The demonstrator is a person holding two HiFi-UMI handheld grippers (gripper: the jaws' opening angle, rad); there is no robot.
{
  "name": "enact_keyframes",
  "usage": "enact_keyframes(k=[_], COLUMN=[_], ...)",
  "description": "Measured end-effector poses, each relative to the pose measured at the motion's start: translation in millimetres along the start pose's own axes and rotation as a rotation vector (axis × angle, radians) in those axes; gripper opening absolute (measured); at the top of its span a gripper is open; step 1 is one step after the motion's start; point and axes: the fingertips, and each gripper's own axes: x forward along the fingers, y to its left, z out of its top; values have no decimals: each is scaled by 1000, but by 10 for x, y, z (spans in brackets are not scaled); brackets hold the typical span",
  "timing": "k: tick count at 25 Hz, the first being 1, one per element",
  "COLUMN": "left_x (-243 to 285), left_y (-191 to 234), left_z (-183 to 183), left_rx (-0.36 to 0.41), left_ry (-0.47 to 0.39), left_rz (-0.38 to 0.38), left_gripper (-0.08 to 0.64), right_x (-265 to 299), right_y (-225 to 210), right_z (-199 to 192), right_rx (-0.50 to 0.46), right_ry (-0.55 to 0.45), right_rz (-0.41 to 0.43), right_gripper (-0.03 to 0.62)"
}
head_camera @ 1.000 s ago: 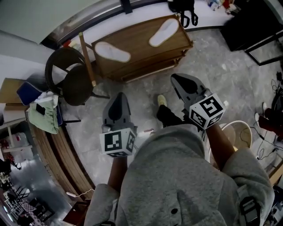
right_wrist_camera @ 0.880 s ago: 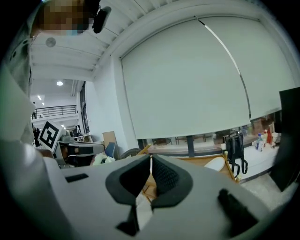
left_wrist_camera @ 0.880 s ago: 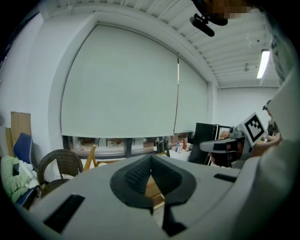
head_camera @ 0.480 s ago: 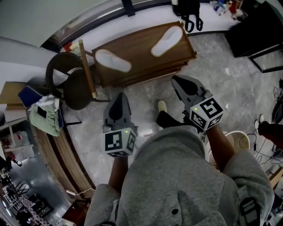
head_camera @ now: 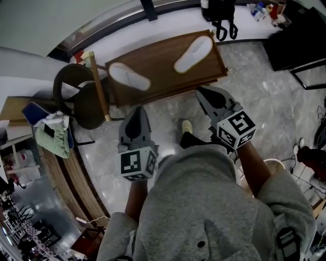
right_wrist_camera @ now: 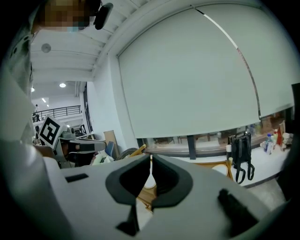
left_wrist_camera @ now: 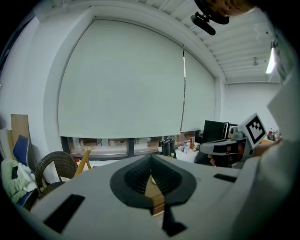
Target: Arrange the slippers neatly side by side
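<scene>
Two white slippers lie apart on a low wooden table point(head_camera: 163, 66): one slipper point(head_camera: 129, 76) at its left end, the other slipper point(head_camera: 193, 47) at its right end, angled differently. My left gripper point(head_camera: 136, 111) hovers over the floor just short of the table's near edge, shut and empty. Further right, my right gripper point(head_camera: 202, 93) hangs at that same edge, also shut with nothing in it. In the right gripper view a slipper point(right_wrist_camera: 149, 181) shows past the closed tips point(right_wrist_camera: 151, 158). The left gripper view shows closed tips point(left_wrist_camera: 151, 158) and wood beyond.
A round wicker chair point(head_camera: 81, 97) stands left of the table, beside a heap of green cloth point(head_camera: 53, 135). A black backpack point(head_camera: 219, 12) hangs behind the table. A black cabinet point(head_camera: 295, 30) is at far right. The person's foot point(head_camera: 187, 125) is on the marble floor.
The person has edged toward the table; both grippers sit a little nearer its front edge. Jaws and slippers are unchanged.
</scene>
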Motion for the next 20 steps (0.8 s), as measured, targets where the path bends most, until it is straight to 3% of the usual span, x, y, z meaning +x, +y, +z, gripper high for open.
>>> enact_keyframes(k=[20], left_x=[189], left_y=[139], left_z=[17], left_rx=[-12], left_ry=[22], left_rz=[48], left_gripper=[15], right_x=[279], right_y=[-127], right_z=[101], right_rx=[-7], right_ry=[4], right_rz=[36], right_gripper=[32])
